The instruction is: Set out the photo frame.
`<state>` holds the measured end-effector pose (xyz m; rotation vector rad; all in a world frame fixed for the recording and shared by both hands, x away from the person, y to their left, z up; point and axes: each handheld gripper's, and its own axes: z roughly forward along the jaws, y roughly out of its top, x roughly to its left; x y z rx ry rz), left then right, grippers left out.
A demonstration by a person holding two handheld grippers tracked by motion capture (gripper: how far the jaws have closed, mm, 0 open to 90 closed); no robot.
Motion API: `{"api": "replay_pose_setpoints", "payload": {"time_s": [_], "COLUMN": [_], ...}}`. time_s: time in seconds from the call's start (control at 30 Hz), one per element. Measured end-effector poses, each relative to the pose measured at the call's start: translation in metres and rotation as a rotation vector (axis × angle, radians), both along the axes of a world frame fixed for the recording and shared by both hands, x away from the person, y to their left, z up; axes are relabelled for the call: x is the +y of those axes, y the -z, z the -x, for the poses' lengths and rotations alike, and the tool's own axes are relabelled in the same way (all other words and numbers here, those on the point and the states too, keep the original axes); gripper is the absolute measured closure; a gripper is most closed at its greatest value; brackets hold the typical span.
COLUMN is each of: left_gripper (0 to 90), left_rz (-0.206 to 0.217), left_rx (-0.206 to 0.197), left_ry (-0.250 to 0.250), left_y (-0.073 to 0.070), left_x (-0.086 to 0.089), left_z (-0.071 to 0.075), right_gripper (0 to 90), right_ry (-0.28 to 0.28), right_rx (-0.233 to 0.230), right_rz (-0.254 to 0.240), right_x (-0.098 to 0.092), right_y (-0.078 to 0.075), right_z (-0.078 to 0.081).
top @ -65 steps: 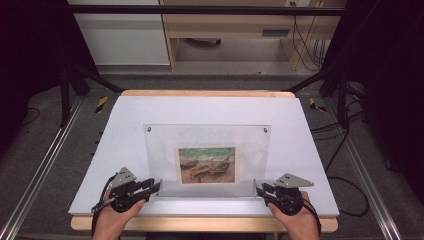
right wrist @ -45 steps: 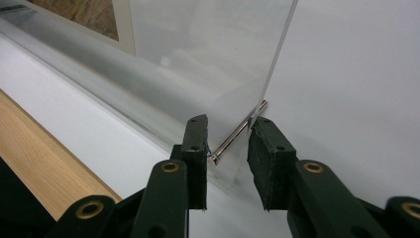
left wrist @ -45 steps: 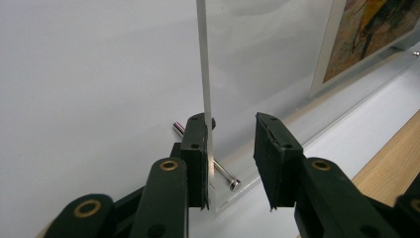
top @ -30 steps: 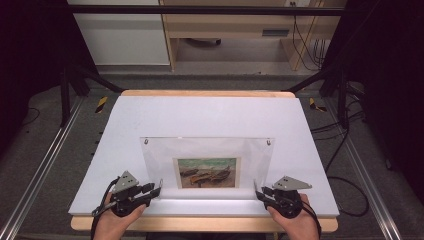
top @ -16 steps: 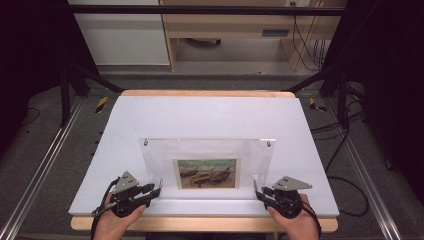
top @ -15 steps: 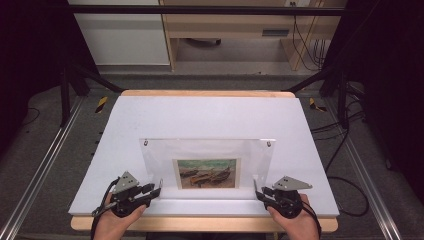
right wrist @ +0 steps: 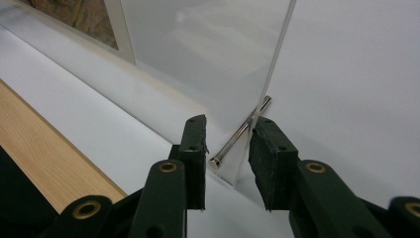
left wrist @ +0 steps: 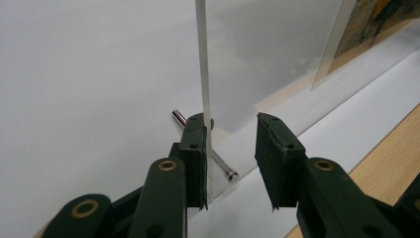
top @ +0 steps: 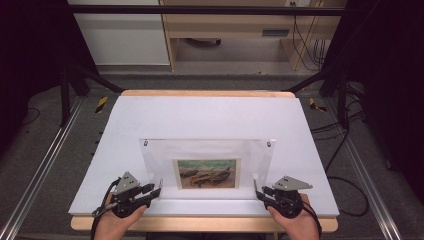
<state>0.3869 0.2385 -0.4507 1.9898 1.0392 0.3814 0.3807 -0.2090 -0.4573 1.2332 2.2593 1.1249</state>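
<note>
White sheeting covers the table (top: 210,117), with a strip of bare wood along its near edge, where the person's two hands come in from below. At the near left, the left gripper (top: 156,190) points inward at the lower left corner of a clear acrylic picture frame (top: 160,160), and at the near right the right gripper (top: 259,191) points inward at the lower right corner. In the left gripper view the jaws stand part-way apart around the frame's side edge: one pad lies against the edge of the clear panel, the other stands off it with a gap, so nothing is pinched. A small metal pin (left wrist: 225,172) runs through the corner just beyond the jaws. In the right gripper view the jaws are likewise narrowly apart around the other corner, with another metal pin (right wrist: 242,132) crossing between them; one pad sits close by the panel's edge, but whether it presses I cannot tell. The frame stands nearly upright on the sheeting in the near middle of the table, its bottom edge resting between the two grippers. Inside it, a printed picture (top: 206,173) of boats on a shore sits low and central. Farther off, the sheeting lies bare to the far wooden edge, then grey floor, black stand legs and a pale cabinet.
</note>
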Motion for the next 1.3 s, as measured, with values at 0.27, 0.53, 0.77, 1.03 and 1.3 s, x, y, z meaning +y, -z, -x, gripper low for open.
{"api": "replay_pose_setpoints", "payload": {"time_s": [0.27, 0.53, 0.77, 1.03, 1.3], "left_gripper": [64.3, 52.6, 31.8, 14.7, 7.9], "left_rz": [-0.003, -0.011, 0.019, 0.037, 0.067], "left_rx": [-0.006, -0.032, -0.073, -0.121, -0.167], "left_ry": [-0.001, -0.015, -0.032, -0.038, -0.027], "left_y": [0.000, 0.001, -0.001, -0.004, -0.009], "left_x": [-0.001, -0.002, -0.002, -0.005, -0.005], "left_z": [0.001, 0.000, -0.001, -0.001, 0.001], "right_gripper": [59.3, 46.6, 29.8, 17.1, 9.9], "right_ry": [0.005, 0.007, 0.007, 0.003, 0.012], "right_rx": [-0.022, -0.063, -0.105, -0.186, -0.249], "right_rz": [-0.012, -0.012, -0.001, 0.004, -0.012], "right_x": [0.002, 0.003, 0.006, 0.008, 0.009], "right_y": [-0.002, -0.005, -0.007, -0.010, -0.014], "right_z": [0.000, 0.000, -0.001, -0.001, 0.000]}}
